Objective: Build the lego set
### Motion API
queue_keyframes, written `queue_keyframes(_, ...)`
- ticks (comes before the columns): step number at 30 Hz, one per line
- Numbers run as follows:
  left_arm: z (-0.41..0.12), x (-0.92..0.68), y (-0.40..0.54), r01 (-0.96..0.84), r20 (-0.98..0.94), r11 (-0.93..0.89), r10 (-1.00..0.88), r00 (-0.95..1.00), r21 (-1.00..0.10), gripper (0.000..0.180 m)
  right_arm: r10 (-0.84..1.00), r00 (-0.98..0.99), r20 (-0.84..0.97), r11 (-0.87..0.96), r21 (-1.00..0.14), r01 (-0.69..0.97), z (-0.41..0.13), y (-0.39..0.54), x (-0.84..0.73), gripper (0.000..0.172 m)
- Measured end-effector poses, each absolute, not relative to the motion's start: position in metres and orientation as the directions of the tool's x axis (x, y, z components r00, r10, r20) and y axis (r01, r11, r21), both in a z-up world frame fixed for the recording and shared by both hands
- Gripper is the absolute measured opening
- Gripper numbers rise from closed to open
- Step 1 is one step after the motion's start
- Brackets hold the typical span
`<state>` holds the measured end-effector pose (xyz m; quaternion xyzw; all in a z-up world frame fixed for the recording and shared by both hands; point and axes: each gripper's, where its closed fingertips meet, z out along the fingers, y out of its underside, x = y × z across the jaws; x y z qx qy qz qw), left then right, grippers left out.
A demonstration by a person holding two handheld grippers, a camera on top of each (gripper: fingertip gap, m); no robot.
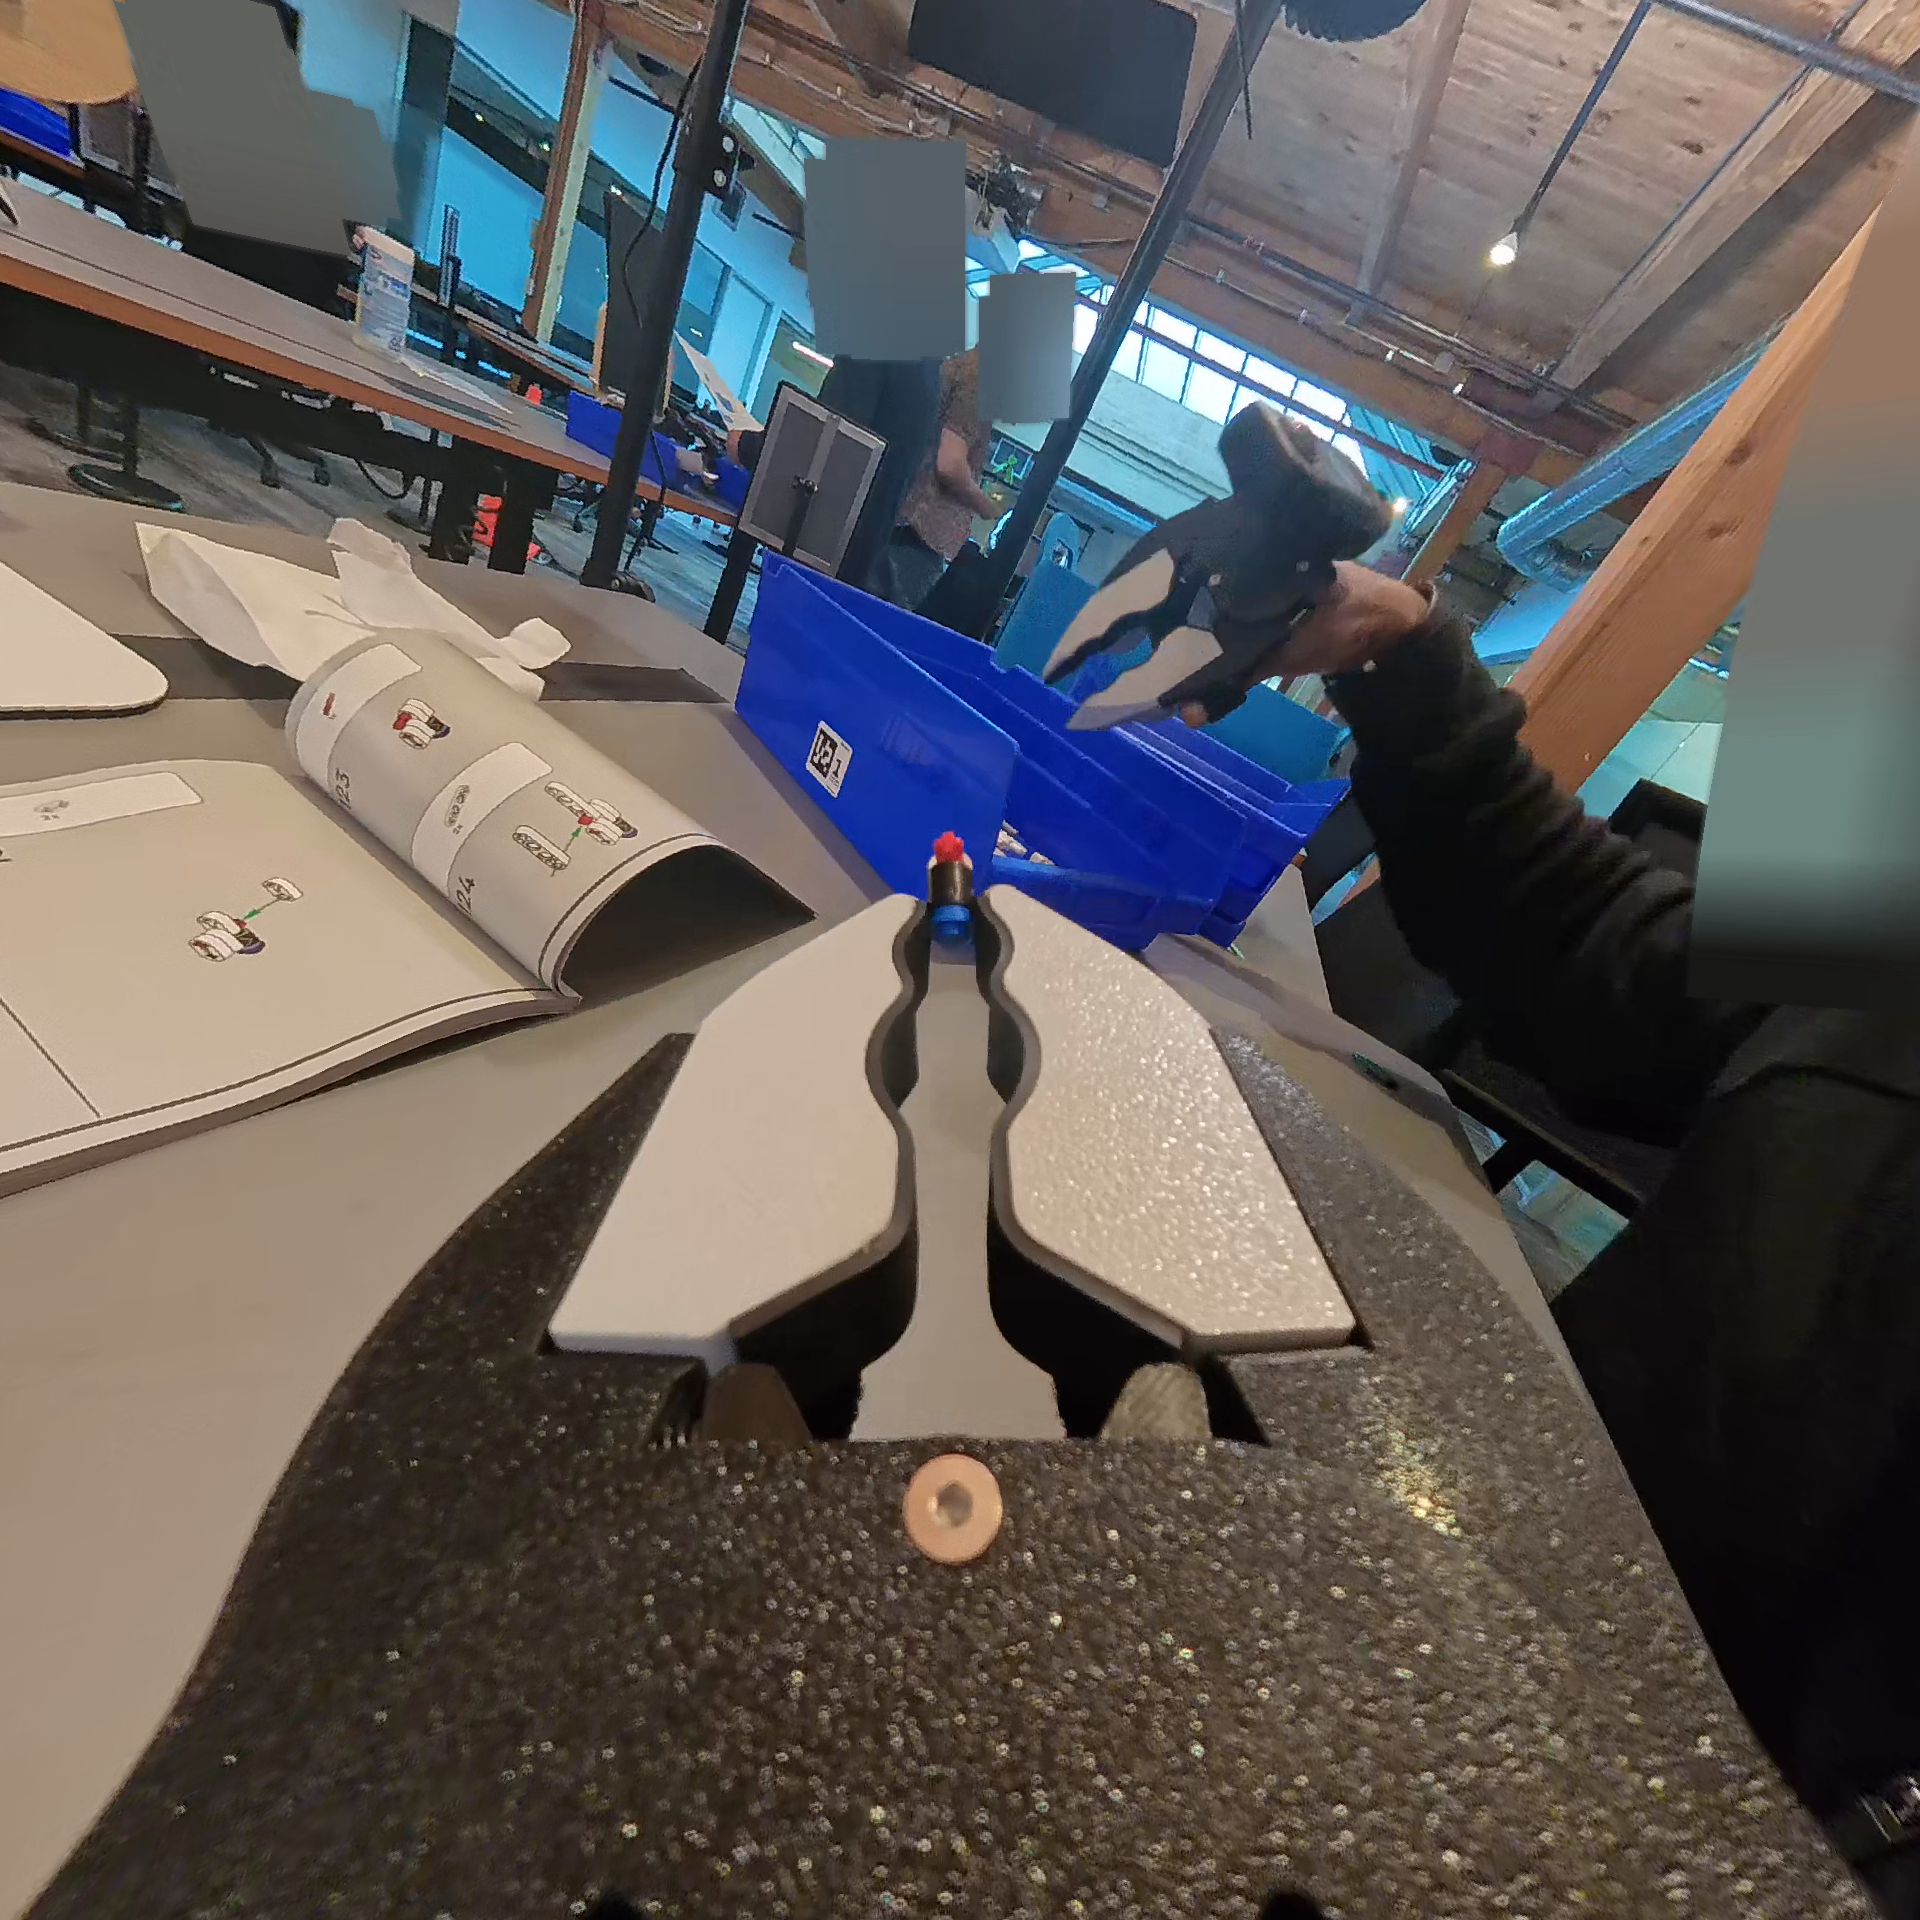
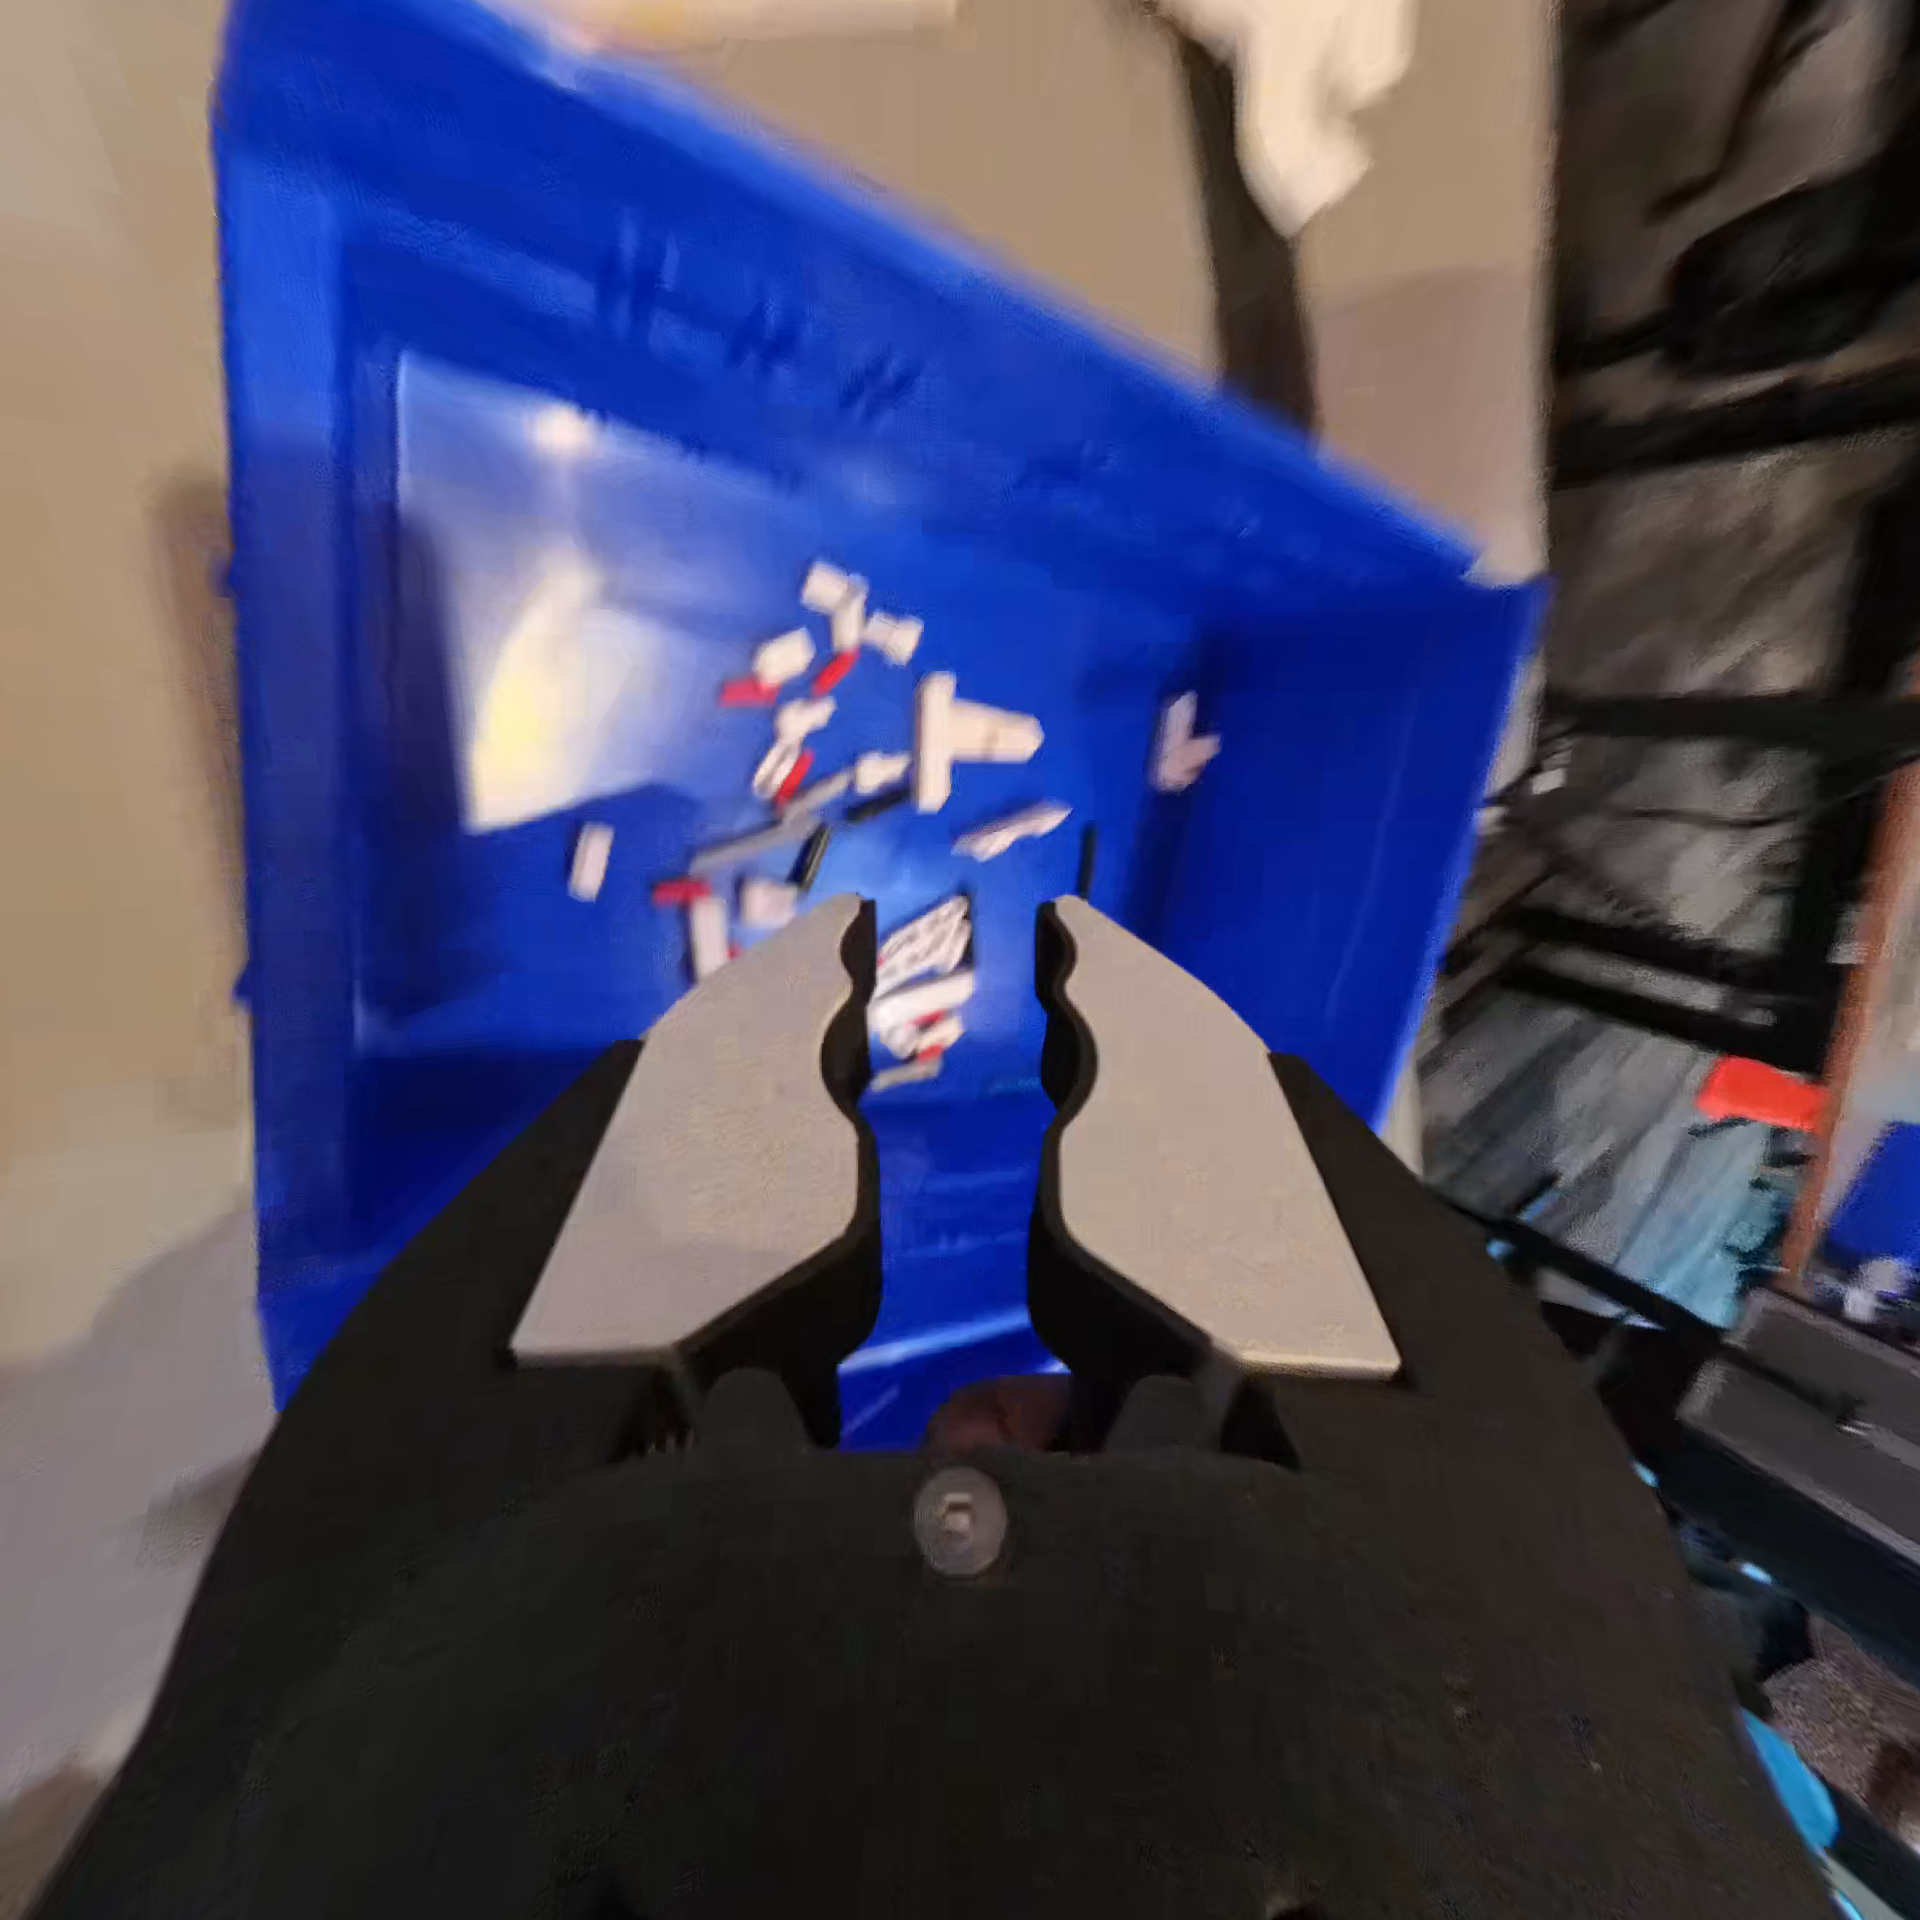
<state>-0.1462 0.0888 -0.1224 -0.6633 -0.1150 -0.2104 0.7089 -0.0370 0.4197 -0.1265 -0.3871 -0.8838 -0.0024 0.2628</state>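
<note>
My left gripper [image 1: 951, 920] is shut on a small peg assembly [image 1: 948, 883]: a blue base pinched at the fingertips, a black sleeve above it and a red tip on top. It is held above the grey table [image 1: 260, 1299]. My right gripper [image 2: 956, 914] is open with nothing between its fingers; it hovers over a blue bin [image 2: 416, 260] that holds several loose white, red and grey pieces [image 2: 966, 738]. The right gripper also shows in the left wrist view [image 1: 1127, 665], above the row of blue bins [image 1: 883, 675], held by a hand in a black sleeve.
An open instruction booklet [image 1: 312, 935] lies on the table at the left, with crumpled white paper [image 1: 312, 592] behind it. Black stand poles [image 1: 675, 312] rise behind the bins. People stand farther back. A wooden post [image 1: 1683, 499] is at the right. The grippers' ends are close to 35 cm from one another.
</note>
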Motion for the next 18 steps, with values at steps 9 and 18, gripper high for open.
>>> queue_keyframes(9, -0.126, -0.14, 0.093, 0.392, 0.388, 0.008, -0.126, 0.913, -0.92, 0.008, 0.641, -0.743, 0.191, 0.756, 0.011, 0.655, -0.187, 0.41, -0.005, 0.025)
queue_keyframes(18, -0.126, -0.14, 0.093, 0.408, 0.404, 0.002, -0.14, 0.904, -0.913, 0.008, 0.777, -0.601, 0.188, 0.626, -0.327, 0.708, -0.137, 0.392, -0.009, 0.039)
